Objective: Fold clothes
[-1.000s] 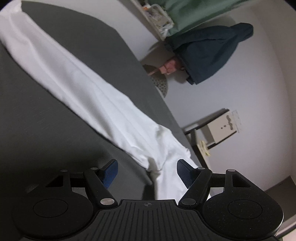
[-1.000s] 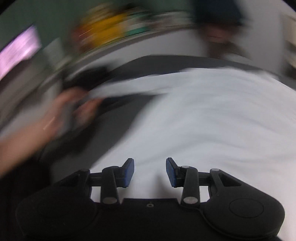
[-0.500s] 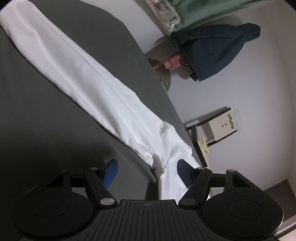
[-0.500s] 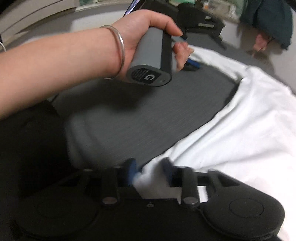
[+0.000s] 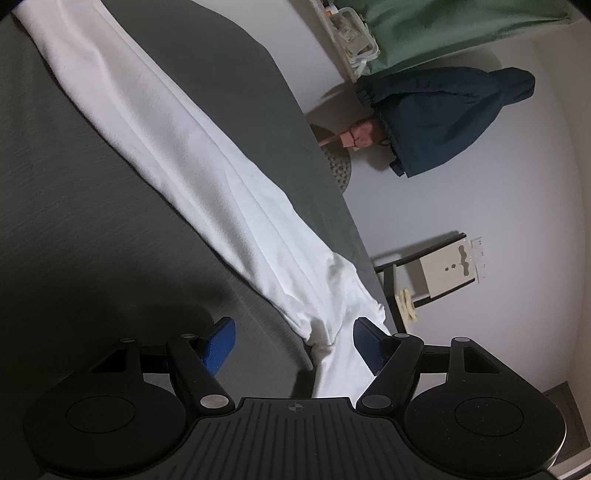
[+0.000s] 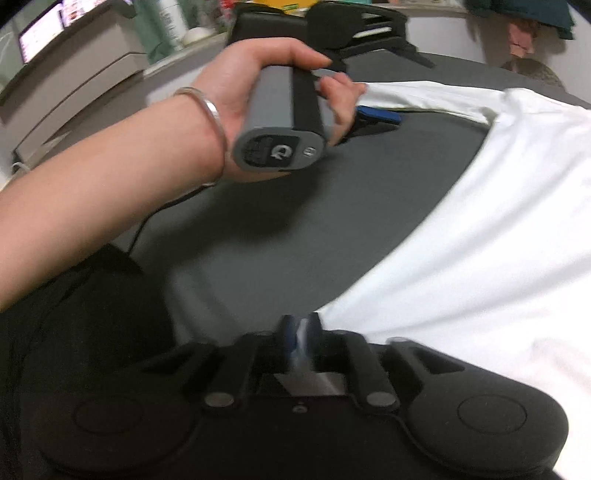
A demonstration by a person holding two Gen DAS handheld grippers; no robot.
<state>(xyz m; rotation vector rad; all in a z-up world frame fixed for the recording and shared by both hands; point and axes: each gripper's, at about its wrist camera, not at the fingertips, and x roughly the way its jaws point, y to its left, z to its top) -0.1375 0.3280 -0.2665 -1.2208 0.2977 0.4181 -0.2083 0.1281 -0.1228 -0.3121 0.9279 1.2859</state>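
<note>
A white garment [image 5: 207, 177] lies stretched across a dark grey table [image 5: 74, 221]. In the left wrist view my left gripper [image 5: 293, 341] is open, its blue pads either side of the garment's bunched end, without touching it. In the right wrist view the garment [image 6: 480, 229] fills the right side, and my right gripper [image 6: 301, 336] is shut on its near edge. The person's left hand holding the left gripper's grey handle [image 6: 280, 122] hovers over the table at the garment's far corner.
A dark blue jacket [image 5: 443, 110] hangs on the wall beyond the table edge, beside a green curtain [image 5: 443, 29]. A small stand with a white box [image 5: 447, 266] is by the wall. A monitor [image 6: 40, 29] and boxes sit at the far left.
My right gripper has closed on the garment's near edge. The left gripper has drifted slightly closer along the garment, staying open.
</note>
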